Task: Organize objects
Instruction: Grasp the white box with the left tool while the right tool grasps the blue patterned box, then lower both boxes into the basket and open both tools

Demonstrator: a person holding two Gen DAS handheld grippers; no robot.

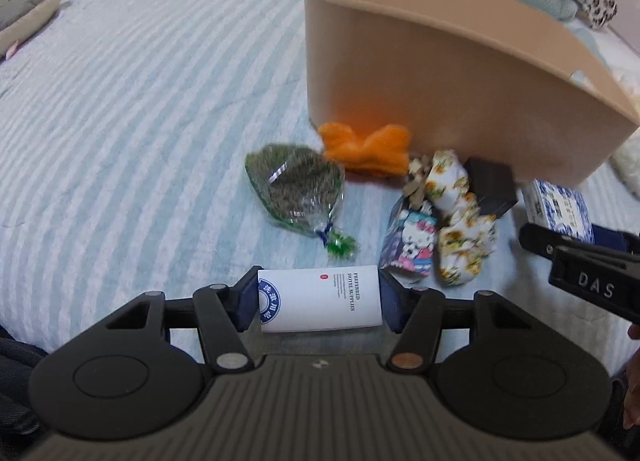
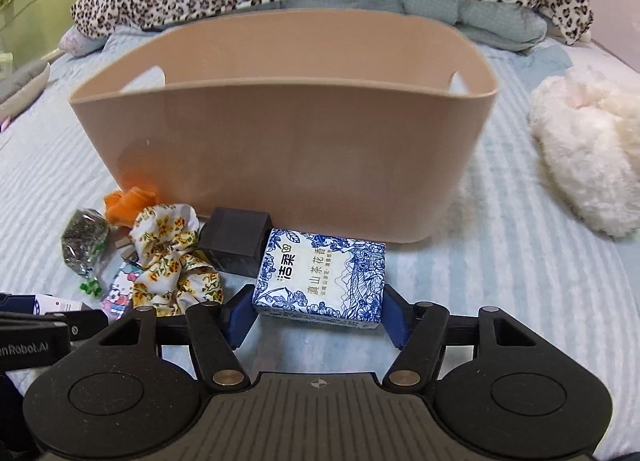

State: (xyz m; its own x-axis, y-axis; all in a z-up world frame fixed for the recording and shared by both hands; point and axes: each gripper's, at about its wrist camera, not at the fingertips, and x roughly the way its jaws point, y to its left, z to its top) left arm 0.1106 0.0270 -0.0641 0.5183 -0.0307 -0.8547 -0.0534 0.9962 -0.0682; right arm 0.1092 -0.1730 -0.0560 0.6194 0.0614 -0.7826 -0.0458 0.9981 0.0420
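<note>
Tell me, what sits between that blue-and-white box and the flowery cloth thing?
A small black box sits between the blue-and-white box and the floral scrunchie, just before the tan bin; clearest in the right wrist view.

"PREFERRED HOTEL SUPPLIES" is showing on the white packet [image 1: 320, 298], "DAS" on the right gripper [image 1: 592, 285], and "洁柔" on the blue-and-white tissue pack [image 2: 322, 281].

One bin [image 2: 280, 165], two boxes [image 2: 320, 281] [image 2: 236, 245], two scrunchies [image 2: 176, 257] [image 1: 366, 147].
</note>
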